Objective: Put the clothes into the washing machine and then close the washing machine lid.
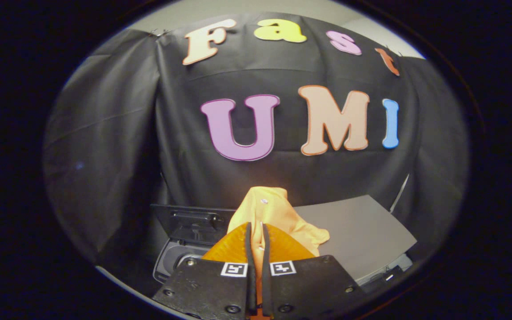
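Looking from left to right, the washing machine point(180, 262) sits low beside the gripper point(256, 249), its dark lid point(194, 222) raised upright and a slice of the open tub showing below it. In the middle, the gripper's two fingers are pressed nearly together, clamped on a yellow-orange garment point(278, 213) that bunches up just ahead of them and droops toward the right. Beyond the garment lies a flat grey panel point(362, 235). I judge the risk to be the loose tail: if it trails over the panel or the tub's rim on release, the garment could hang outside and stop the lid from shutting.
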Demonstrator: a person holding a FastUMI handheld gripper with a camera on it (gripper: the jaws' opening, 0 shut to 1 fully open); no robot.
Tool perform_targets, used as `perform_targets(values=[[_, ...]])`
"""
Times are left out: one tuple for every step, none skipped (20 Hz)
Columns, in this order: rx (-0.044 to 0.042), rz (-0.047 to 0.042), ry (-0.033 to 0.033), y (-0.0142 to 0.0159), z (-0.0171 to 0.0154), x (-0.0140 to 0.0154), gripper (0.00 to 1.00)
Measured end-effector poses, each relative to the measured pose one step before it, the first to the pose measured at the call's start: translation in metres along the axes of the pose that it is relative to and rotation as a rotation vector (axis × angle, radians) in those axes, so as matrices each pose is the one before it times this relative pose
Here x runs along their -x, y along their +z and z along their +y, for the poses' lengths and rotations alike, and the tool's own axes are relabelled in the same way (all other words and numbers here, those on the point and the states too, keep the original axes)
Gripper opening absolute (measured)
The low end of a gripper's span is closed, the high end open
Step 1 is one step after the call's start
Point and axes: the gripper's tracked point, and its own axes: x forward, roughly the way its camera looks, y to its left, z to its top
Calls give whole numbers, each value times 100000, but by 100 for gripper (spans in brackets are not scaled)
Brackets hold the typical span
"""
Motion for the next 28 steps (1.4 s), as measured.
perform_targets(values=[[909,72,1581,9,1665,-364,5],[-252,-176,1610,-26,1542,-394,5],[-761,28,1940,-260,1487,-532,5],[-355,29,1374,-370,1447,-426,5],[315,110,655,-262,1176,-405,5],[238,-368,725,-231,1021,-397,5],[99,87,1094,-306,925,-434,5],[-158,-276,715,-404,914,-503,5],[1,66,1261,-516,967,-507,5],[369,80,1130,-677,1062,-539,5],[-72,-134,115,-582,638,-578,5],[-702,18,925,-622,693,-640,5],[-992,239,937,-861,668,-700,5],[-1207,331,959,-985,470,-504,5],[-920,1054,1167,-922,580,-760,5],[-1285,789,1238,-1099,627,-588,4],[-57,1502,325,-1099,540,-774,5],[825,2314,-207,-1070,192,-534,5],[648,1132,6,-821,249,-496,5],[1005,629,-275,-846,404,-729,4],[1019,867,-108,-811,381,-599,5],[596,544,-395,-894,228,-501,5],[769,419,-471,-841,43,-535,5],[570,875,-483,-827,71,-479,5],[-539,914,-219,-894,38,-649,4],[-903,572,232,-898,177,-623,5],[-569,862,-179,-833,-21,-652,5],[-339,496,-523,-711,-174,-657,5]])
